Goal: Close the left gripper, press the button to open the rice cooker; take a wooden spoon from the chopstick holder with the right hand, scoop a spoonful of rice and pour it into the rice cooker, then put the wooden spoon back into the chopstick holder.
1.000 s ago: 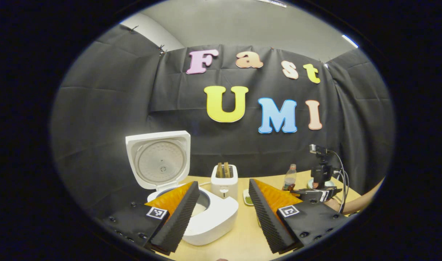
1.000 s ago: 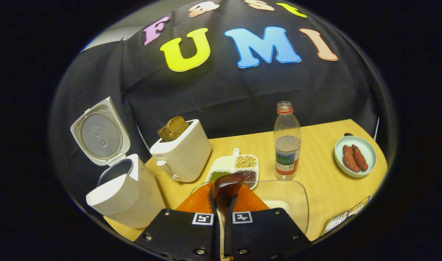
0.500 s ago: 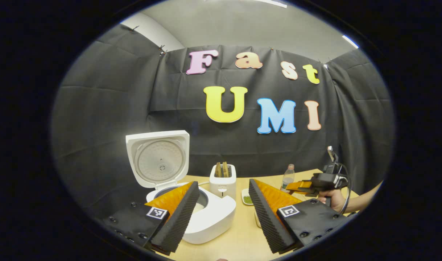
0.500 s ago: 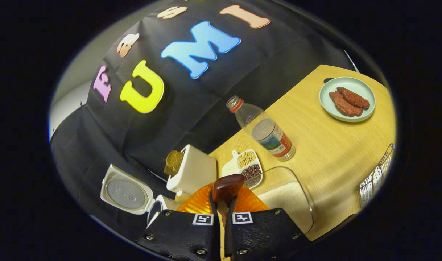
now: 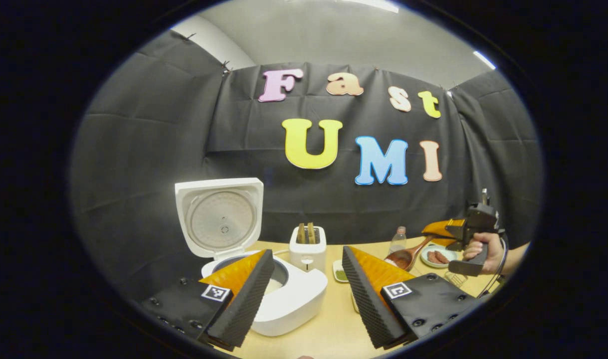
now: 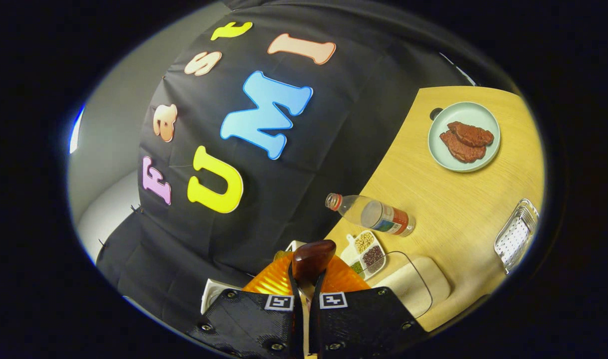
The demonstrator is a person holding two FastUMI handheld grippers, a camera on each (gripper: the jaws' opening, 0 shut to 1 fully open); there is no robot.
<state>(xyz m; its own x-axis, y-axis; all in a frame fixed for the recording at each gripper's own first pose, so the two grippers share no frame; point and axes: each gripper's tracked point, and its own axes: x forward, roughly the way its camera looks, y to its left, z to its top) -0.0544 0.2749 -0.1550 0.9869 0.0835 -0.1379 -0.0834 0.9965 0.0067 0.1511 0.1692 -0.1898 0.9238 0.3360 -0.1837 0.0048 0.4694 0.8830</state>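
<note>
Two fingers of the right gripper [image 6: 305,294] are pressed together on the handle of the wooden spoon [image 6: 311,257], whose bowl stands out just beyond the fingertips in the right gripper view. Seen from the left gripper view, the right gripper [image 5: 441,228] is held by a hand [image 5: 485,248] above the table [image 5: 328,324], and the spoon [image 5: 406,255] slants down from it, with some rice seen in its bowl. The left gripper [image 5: 308,279] is held wide apart with nothing between its fingers. The cooker [image 5: 264,289] stands lid-up near its left finger, rice visible inside. The rice container [image 6: 413,286] lies just right of the right gripper's fingers.
</note>
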